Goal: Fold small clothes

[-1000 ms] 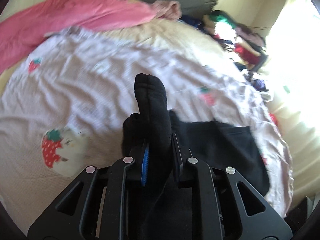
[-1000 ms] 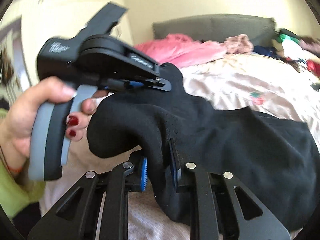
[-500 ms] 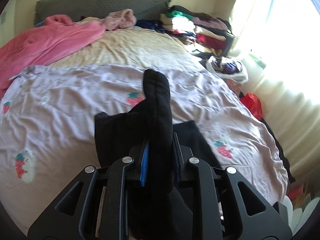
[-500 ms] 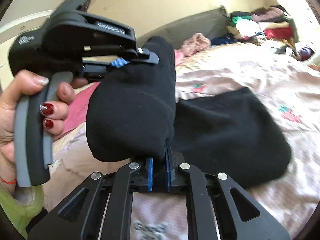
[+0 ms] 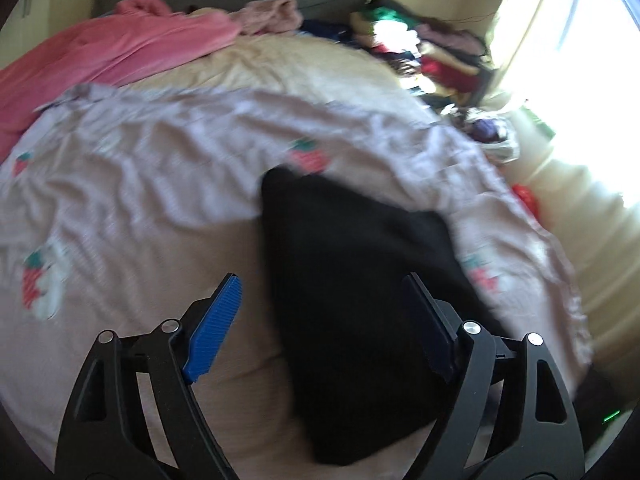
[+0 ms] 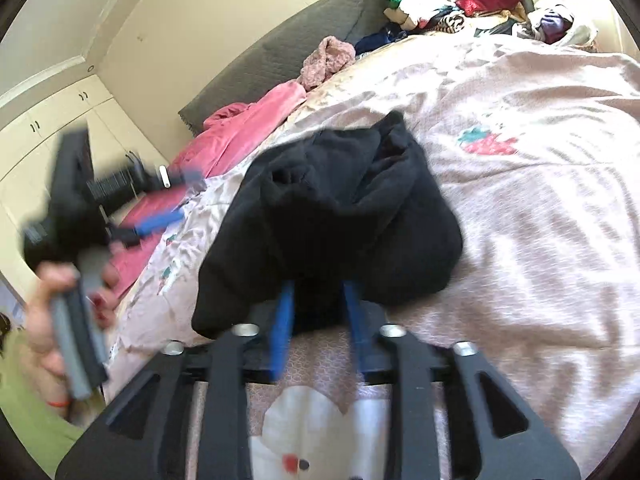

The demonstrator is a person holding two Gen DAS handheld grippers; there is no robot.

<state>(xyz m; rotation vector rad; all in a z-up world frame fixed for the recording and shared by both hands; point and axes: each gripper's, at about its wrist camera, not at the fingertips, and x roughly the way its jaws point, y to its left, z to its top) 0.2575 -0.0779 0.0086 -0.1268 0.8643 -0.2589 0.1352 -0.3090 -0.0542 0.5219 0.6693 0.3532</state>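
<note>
From your left wrist, the left gripper [image 5: 320,312] is opening, empty; the soft black knit garment [image 5: 360,280] lies between and beyond its jaws. From your right wrist, the right gripper [image 6: 318,300] is opening, its near hem between unpressing pads. It looks light and floppy; pinch corners.

A plain black garment [image 5: 360,280] is seen on a pale pink sheet [image 5: 140,184] printed with red strawberries topped in green. Bright blue pads [image 5: 214,326] are shown on the black left gripper [image 5: 320,320], and the same blue and black on the right gripper [image 6: 320,324]. A solid pink blanket [image 5: 120,48] is spread behind, against a grey headboard [image 6: 280,52]. Red nail polish and a green sleeve [image 6: 28,420] are caught at the edge.
</note>
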